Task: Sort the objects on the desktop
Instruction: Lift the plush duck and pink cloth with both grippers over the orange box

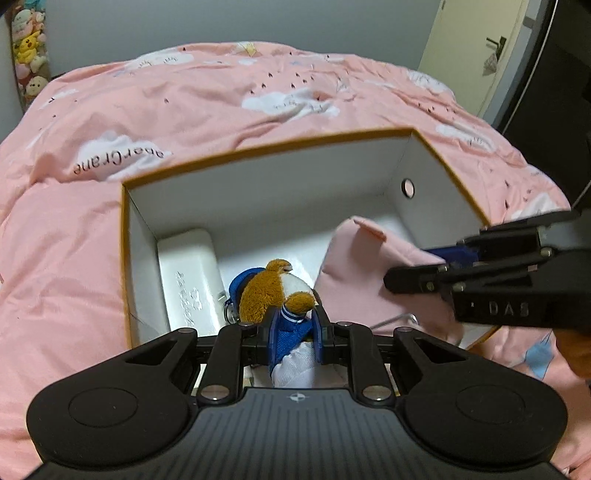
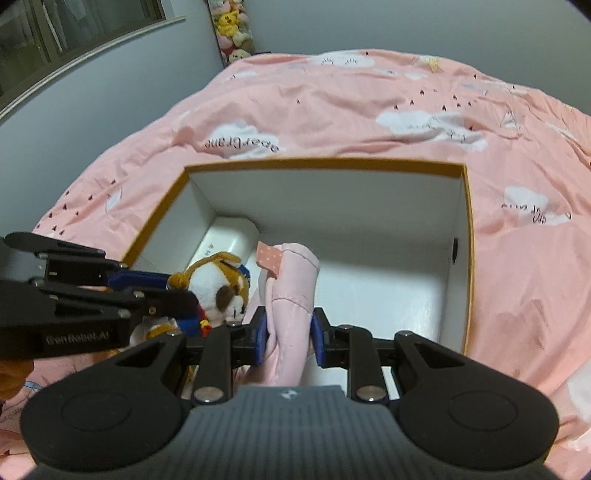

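Note:
A brown and white plush dog (image 1: 271, 291) in blue clothes hangs over the open white box (image 1: 258, 184) with an orange rim. My left gripper (image 1: 295, 326) is shut on its blue sleeve. In the right wrist view the plush dog (image 2: 218, 291) hangs at the left, held by the left gripper (image 2: 173, 291). My right gripper (image 2: 288, 332) is shut on a pink fabric pouch (image 2: 291, 288) held above the box (image 2: 332, 192) floor. The left wrist view shows the same pouch (image 1: 354, 273) with the right gripper (image 1: 413, 273) on it. A white oblong case (image 1: 188, 280) lies on the box floor at the left.
The box sits on a bed with a pink quilt (image 1: 184, 103) printed with white clouds. Plush toys (image 2: 232, 29) are stacked in the far corner by a grey wall. A door (image 1: 476, 55) stands at the right. The box floor at the right (image 2: 388, 280) is bare.

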`<state>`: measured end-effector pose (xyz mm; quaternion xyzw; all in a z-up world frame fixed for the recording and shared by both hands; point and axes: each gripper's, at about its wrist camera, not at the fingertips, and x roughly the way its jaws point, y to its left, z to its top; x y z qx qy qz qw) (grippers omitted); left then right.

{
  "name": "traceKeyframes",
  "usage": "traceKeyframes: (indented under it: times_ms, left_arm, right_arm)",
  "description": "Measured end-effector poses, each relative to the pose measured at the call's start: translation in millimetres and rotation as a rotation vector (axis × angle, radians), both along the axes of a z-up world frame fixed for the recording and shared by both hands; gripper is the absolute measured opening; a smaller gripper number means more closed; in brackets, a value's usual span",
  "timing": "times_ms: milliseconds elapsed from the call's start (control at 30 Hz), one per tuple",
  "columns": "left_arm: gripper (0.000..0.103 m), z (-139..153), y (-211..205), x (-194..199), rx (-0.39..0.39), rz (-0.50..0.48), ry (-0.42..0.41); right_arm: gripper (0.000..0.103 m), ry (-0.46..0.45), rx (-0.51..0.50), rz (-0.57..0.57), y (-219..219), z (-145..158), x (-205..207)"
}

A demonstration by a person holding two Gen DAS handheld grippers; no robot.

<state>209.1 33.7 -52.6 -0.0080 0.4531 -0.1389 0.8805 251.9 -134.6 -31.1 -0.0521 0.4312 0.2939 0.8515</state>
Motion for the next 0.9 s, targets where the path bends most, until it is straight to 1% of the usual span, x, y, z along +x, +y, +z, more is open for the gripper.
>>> traceKeyframes:
  times_ms: [67, 167, 267, 333, 400, 533, 667, 767, 833, 900]
  left_arm:
    - [0.021, -6.6, -1.8, -0.8, 0.006, -0.005, 0.012]
    - [0.021, -13.1, -6.4, -3.8, 0.035, -0.017, -0.002]
    - [0.021, -19.3, -12.3, -6.7, 0.062, -0.022, 0.000]
    - [0.021, -22.5, -15.6, -6.9, 0.083, -0.022, 0.002]
    - [0.021, -25.0, -16.3, -6.4, 0.086, -0.008, 0.013]
    - [0.022, -31.4, -15.1, -1.7, 0.088, 0.034, 0.062]
    - [0.022, -35.1, -21.0, -6.0, 0.114, 0.057, 0.047]
    - [0.023, -38.8, -18.1, -8.6, 0.092, 0.084, 0.035]
    - [0.024, -40.3, -14.0, -12.1, 0.062, 0.104, 0.013]
    - [0.026, -41.1, -10.2, -16.2, 0.033, 0.120, -0.010]
  right_arm:
    - [0.026, 0.009, -0.010, -0.001, 1.8, -4.7, 2.0]
    - [0.026, 0.025, -0.017, -0.009, 3.9, -10.9, 6.7]
    - [0.026, 0.034, -0.022, -0.027, 4.8, -16.4, 11.6]
    - [0.026, 0.027, -0.037, -0.033, 7.9, -19.5, 13.1]
    - [0.026, 0.021, -0.044, -0.026, 11.1, -21.6, 13.2]
    - [0.027, -0.017, -0.088, 0.005, 22.1, -21.0, 8.4]
    - [0.029, -0.054, -0.136, 0.056, 32.5, -22.2, -1.7]
    - [0.030, -0.041, -0.146, 0.084, 35.9, -25.5, -5.4]
    - [0.030, -0.027, -0.143, 0.086, 35.8, -27.7, -6.6]
    - [0.030, -0.033, -0.146, 0.084, 35.5, -28.1, -6.9]
